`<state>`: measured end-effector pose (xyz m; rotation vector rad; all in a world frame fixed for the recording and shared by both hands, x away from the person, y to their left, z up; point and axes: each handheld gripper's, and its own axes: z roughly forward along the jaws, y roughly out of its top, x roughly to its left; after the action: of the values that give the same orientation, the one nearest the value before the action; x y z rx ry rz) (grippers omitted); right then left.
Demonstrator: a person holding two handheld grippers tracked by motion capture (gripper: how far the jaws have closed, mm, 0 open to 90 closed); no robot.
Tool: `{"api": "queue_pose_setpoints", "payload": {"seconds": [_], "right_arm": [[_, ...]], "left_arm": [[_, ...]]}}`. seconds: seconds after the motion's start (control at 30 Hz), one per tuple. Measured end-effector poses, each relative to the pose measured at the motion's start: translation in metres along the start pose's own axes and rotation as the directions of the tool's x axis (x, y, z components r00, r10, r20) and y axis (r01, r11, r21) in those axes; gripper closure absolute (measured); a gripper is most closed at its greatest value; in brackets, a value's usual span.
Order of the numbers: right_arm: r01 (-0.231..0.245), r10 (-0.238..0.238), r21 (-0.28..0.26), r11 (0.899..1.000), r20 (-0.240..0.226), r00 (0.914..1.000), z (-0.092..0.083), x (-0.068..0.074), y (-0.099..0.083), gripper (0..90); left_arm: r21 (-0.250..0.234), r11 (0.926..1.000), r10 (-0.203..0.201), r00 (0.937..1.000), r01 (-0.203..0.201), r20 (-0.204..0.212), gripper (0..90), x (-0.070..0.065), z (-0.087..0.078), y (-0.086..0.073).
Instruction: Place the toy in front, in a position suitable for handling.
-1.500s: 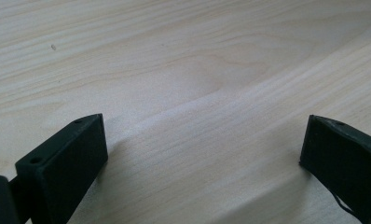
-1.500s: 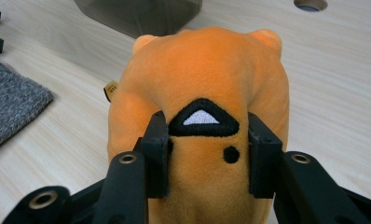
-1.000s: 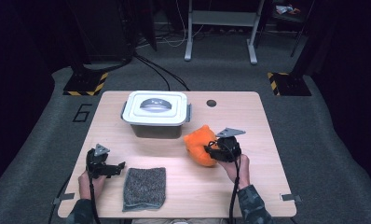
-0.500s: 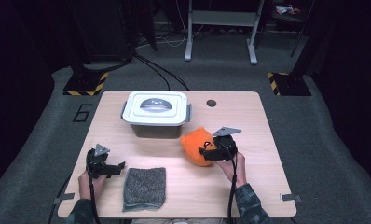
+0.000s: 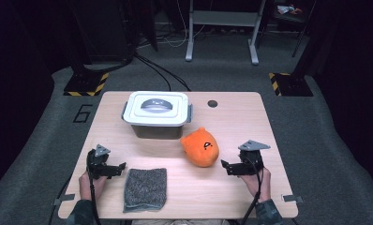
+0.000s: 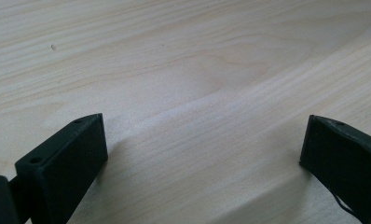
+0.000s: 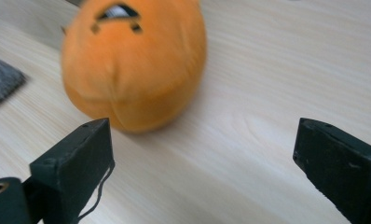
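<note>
An orange plush toy (image 5: 201,147) with a small black face mark lies free on the wooden table (image 5: 236,117), right of centre. My right gripper (image 5: 224,167) sits just to its right, pointing at it. Its jaws have just been opening, and they stand wide apart with nothing between them. In the right gripper view the plush toy (image 7: 134,65) rests a little beyond the right gripper (image 7: 202,154). My left gripper (image 5: 121,168) rests at the front left, open over bare wood. The left gripper view has the left gripper (image 6: 202,149) with its jaws far apart.
A folded grey cloth (image 5: 145,187) lies at the front, between the grippers; its corner (image 7: 2,81) is at the left of the right gripper view. A white lidded box (image 5: 156,112) stands behind the cloth. A dark round hole (image 5: 212,103) marks the far table edge.
The right gripper has let go of the orange plush toy and drawn back to the right. The plush now lies on the table. The left gripper has stayed put.
</note>
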<state>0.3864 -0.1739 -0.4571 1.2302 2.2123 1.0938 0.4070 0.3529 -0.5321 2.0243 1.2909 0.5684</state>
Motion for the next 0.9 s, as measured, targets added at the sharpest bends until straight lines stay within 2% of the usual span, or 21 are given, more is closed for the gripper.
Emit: {"api": "queue_pose_setpoints", "payload": {"seconds": [0.1,0.2,0.3,0.43,0.57,0.63,0.73,0.83,0.9], "right_arm": [[-0.019,0.019,0.017,1.0,0.031,0.9994,-0.005,-0.01,-0.018,2.5],[-0.063,0.061,0.032,0.997,0.072,0.9955,-0.008,-0.023,-0.038,1.7],[-0.079,0.072,0.047,0.996,0.128,0.9892,-0.008,-0.033,-0.056,1.4],[-0.092,0.077,0.064,0.994,0.197,0.9773,-0.007,-0.045,-0.08,1.2],[-0.093,0.076,0.068,0.993,0.221,0.9722,-0.005,-0.052,-0.091,1.7],[-0.085,0.068,0.065,0.994,0.228,0.9714,-0.005,-0.053,-0.091,2.0],[-0.095,0.075,0.078,0.992,0.226,0.9711,-0.004,-0.055,-0.091,1.3],[-0.108,0.089,0.074,0.991,0.216,0.9722,-0.002,-0.058,-0.091,0.2],[-0.119,0.101,0.078,0.99,0.212,0.9721,-0.002,-0.059,-0.091,0.0]], "left_arm": [[0.006,1.0,0.003,1.0,-0.003,0.001,0.2,0.0,0.0,0.001],[0.003,1.0,0.002,1.0,-0.002,0.001,0.2,0.001,0.0,0.001],[0.015,0.9999,0.004,0.9999,-0.004,0.011,0.2,0.001,0.0,0.001],[0.006,1.0,0.003,1.0,-0.003,0.005,0.0,0.002,0.001,0.001],[0.012,0.9999,-0.006,1.0,0.006,-0.003,0.1,0.001,0.001,0.002],[0.034,0.9994,0.0,1.0,0.0,-0.001,0.4,0.001,-0.001,0.003],[0.038,0.9993,-0.007,0.9999,0.007,-0.009,0.2,0.0,-0.003,0.005],[0.013,0.9995,-0.027,0.9995,0.027,0.013,0.2,-0.004,-0.01,0.008],[0.002,0.9999,-0.014,0.9997,0.014,0.02,0.1,-0.011,-0.02,0.012]]}}
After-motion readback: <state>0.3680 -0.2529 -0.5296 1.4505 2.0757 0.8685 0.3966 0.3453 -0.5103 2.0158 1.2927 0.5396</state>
